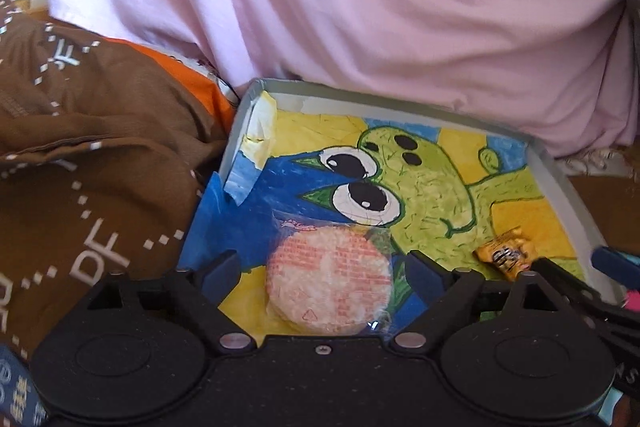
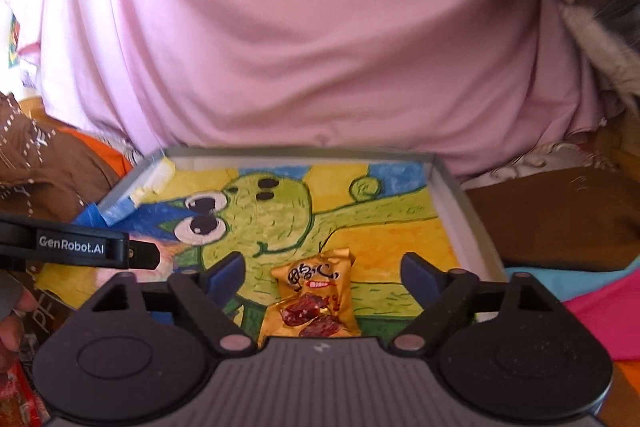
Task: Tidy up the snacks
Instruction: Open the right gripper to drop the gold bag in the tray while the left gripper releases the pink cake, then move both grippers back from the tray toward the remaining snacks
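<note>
A shallow grey box [image 1: 558, 171] [image 2: 460, 195] lined with a painted green cartoon figure lies in front of both grippers. A round rice cracker in clear wrap [image 1: 328, 283] lies on the lining between the wide-apart fingers of my left gripper [image 1: 320, 271], which is open and not touching it. A small gold candy packet [image 2: 314, 295] [image 1: 506, 255] lies on the lining between the spread fingers of my right gripper [image 2: 322, 275], also open. In the right wrist view the left gripper's black body [image 2: 76, 247] reaches in from the left edge.
A pink sheet [image 1: 360, 7] [image 2: 300, 47] bulges right behind the box. Brown patterned fabric [image 1: 80, 147] with an orange patch lies to the left, brown and magenta cloth [image 2: 600, 307] to the right. A person's hand [image 2: 10, 323] shows at the lower left edge.
</note>
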